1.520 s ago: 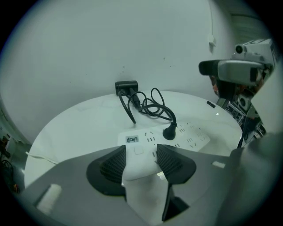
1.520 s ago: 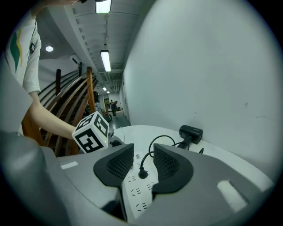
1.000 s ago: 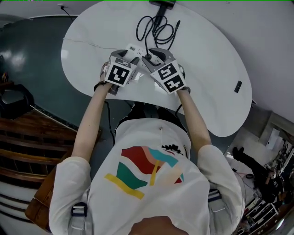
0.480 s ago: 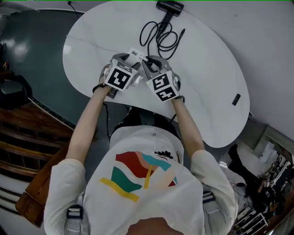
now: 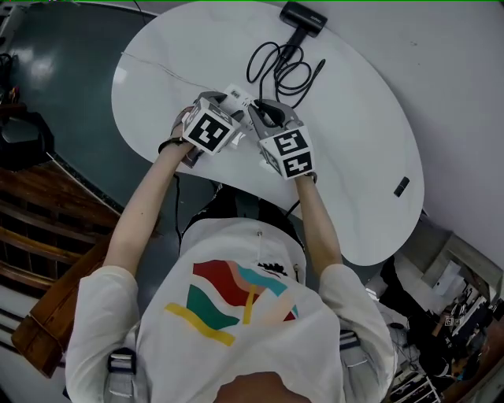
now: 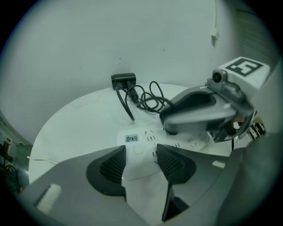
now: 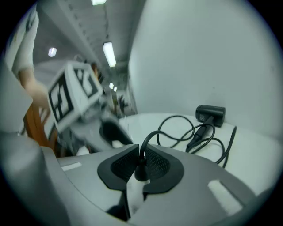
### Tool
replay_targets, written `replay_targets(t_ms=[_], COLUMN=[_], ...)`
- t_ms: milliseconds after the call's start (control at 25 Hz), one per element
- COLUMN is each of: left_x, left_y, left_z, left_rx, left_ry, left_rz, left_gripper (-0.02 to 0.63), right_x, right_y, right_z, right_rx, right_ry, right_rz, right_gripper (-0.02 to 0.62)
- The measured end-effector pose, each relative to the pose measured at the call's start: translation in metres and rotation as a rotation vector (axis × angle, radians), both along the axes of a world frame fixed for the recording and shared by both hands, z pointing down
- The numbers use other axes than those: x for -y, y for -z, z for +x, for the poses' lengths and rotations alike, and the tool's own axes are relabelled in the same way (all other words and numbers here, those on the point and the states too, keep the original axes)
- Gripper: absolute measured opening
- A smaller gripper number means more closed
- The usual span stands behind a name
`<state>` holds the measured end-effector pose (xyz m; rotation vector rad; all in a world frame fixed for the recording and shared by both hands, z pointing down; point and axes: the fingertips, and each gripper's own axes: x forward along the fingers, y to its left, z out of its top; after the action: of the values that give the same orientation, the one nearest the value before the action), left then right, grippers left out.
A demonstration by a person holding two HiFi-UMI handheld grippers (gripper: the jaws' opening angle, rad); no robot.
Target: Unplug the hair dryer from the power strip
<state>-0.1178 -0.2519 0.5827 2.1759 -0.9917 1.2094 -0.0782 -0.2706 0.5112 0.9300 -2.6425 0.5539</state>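
White oval bench [image 5: 354, 157] is seen over a dark floor, with the hair dryer [image 5: 303, 17] at its far edge and its cable [image 5: 285, 67] looped beside it. The near end of the power strip [image 6: 148, 134] is clamped between the fingers of the left gripper [image 6: 140, 150]. The fingers of the right gripper [image 7: 139, 154] have just been closing and are pinched on the black plug [image 7: 141, 171].

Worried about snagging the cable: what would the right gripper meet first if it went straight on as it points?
Likely the coiled cord on the table, then the hair dryer; depth is unclear. The right gripper, its jaws just closing, grips the plug.
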Motion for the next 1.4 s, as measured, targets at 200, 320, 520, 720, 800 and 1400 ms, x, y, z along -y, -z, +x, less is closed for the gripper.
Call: replay_targets(t_ms=[200, 320, 520, 720, 800, 1400], left_x=[-0.002, -0.003, -0.003, -0.002, -0.002, 0.0], left_y=[-0.003, -0.001, -0.001, 0.001, -0.001, 0.001], left_z=[0.001, -0.001, -0.001, -0.001, 0.0, -0.002], left_rx=[0.023, 0.024, 0.024, 0.031, 0.031, 0.025], left_ry=[-0.019, -0.012, -0.014, -0.016, -0.016, -0.021], left_rz=[-0.035, -0.035, -0.037, -0.043, -0.045, -0.022], left_gripper=[0.219, 0.219, 0.219, 0.219, 0.219, 0.219], right_x=[0.054, 0.05, 0.044, 0.04, 0.038, 0.026], right_y=[0.107, 0.111, 0.108, 0.12, 0.12, 0.119], right_z=[0.006, 0.014, 0.025, 0.023, 0.023, 0.069], right_rx=[0.317, 0.296, 0.303, 0.302, 0.293, 0.191], right_ry=[-0.082, -0.046, -0.073, -0.068, -0.07, -0.187], right_rz=[0.116, 0.104, 0.081, 0.108, 0.113, 0.145], right_gripper=[0.069, 0.071, 0.071, 0.071, 0.071, 0.071])
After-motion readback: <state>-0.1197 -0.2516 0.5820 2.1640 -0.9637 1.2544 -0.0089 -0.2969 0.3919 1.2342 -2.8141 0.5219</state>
